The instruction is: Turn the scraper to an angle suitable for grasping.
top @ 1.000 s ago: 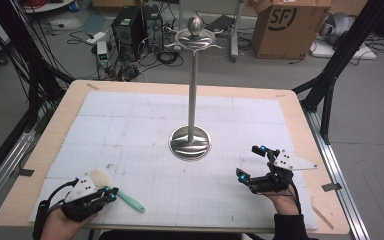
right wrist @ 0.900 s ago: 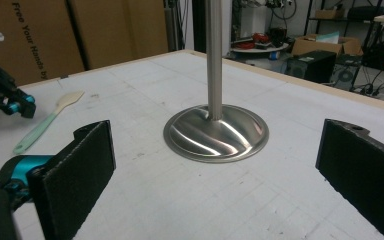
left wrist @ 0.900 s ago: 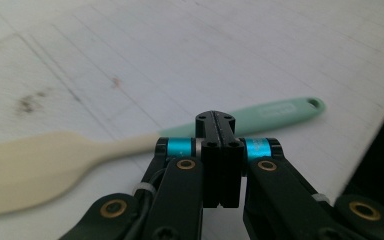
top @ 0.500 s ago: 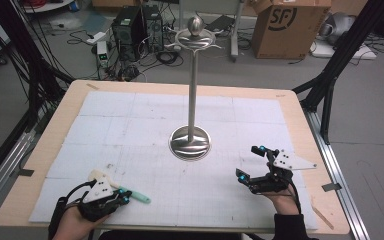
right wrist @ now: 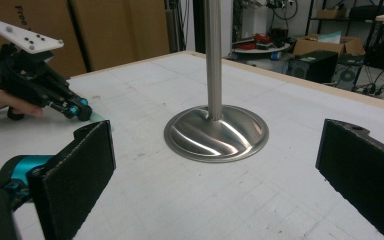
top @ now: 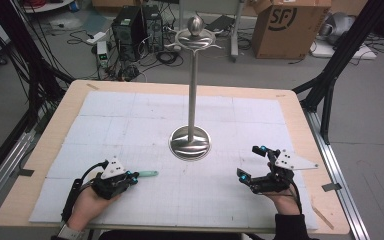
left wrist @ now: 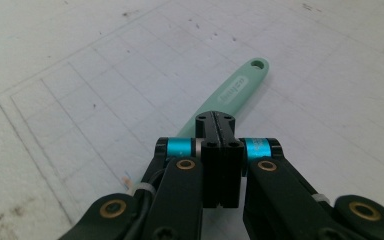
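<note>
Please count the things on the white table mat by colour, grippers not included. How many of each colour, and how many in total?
Mint green: 1, the tool handle
Silver: 1, the metal stand
Total: 2

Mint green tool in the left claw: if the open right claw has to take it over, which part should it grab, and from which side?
Probably the free handle end of the mint green tool, by the hanging hole. The left claw is shut on the opposite end, so that slim flat handle sticks out bare toward the stand's base. Bring the right claw in from the table's middle, jaws across the handle's narrow width.
</note>
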A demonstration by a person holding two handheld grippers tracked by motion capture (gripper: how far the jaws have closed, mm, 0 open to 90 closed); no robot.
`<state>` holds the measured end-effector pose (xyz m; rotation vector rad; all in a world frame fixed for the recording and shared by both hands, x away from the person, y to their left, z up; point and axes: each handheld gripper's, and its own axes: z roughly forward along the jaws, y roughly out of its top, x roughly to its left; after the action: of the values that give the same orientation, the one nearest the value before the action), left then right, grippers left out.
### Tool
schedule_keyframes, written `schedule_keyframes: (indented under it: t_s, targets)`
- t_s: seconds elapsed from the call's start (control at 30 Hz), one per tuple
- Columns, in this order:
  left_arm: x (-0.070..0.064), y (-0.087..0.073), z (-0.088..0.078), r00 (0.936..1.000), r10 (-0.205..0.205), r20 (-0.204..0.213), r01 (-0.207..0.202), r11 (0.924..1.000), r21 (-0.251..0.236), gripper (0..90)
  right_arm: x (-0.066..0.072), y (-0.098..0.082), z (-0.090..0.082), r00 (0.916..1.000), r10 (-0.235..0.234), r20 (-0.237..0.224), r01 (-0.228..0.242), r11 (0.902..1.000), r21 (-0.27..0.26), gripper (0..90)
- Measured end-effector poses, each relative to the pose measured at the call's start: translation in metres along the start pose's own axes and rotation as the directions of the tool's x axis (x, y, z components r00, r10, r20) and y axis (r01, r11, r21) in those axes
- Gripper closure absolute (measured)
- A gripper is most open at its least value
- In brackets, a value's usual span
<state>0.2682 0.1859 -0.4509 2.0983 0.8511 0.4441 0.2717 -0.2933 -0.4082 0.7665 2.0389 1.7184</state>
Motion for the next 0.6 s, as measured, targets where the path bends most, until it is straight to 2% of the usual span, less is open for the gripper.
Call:
schedule_keyframes:
  t_s: [0.33,0.4,0.53,0.57,0.6]
  targets:
    - [0.011,0.007,0.010,0.9981,-0.015,-0.059,0.015,0.9999,-0.001,89.9,0.000,-0.001,0.001,1.0000,-0.001,-0.001,0.001,1.0000,0.006,1.4]
    - [0.010,0.008,0.011,0.9978,-0.003,-0.066,0.003,1.0000,0.003,89.9,0.000,-0.001,0.001,1.0000,-0.001,-0.004,0.001,1.0000,0.006,1.4]
    - [0.011,0.007,0.006,0.9980,0.004,-0.063,-0.006,0.9995,-0.031,89.6,0.001,-0.001,0.001,1.0000,-0.004,-0.008,0.004,1.0000,0.005,1.4]
    - [0.012,0.006,-0.003,0.9993,0.003,-0.036,-0.007,0.9960,-0.089,87.3,0.000,-0.001,0.001,1.0000,-0.002,-0.005,0.002,1.0000,0.005,1.4]
    - [0.012,0.006,-0.003,0.9993,0.003,-0.036,-0.007,0.9960,-0.089,84.8,0.000,0.000,0.000,1.0000,0.001,-0.005,-0.001,1.0000,0.003,1.4]
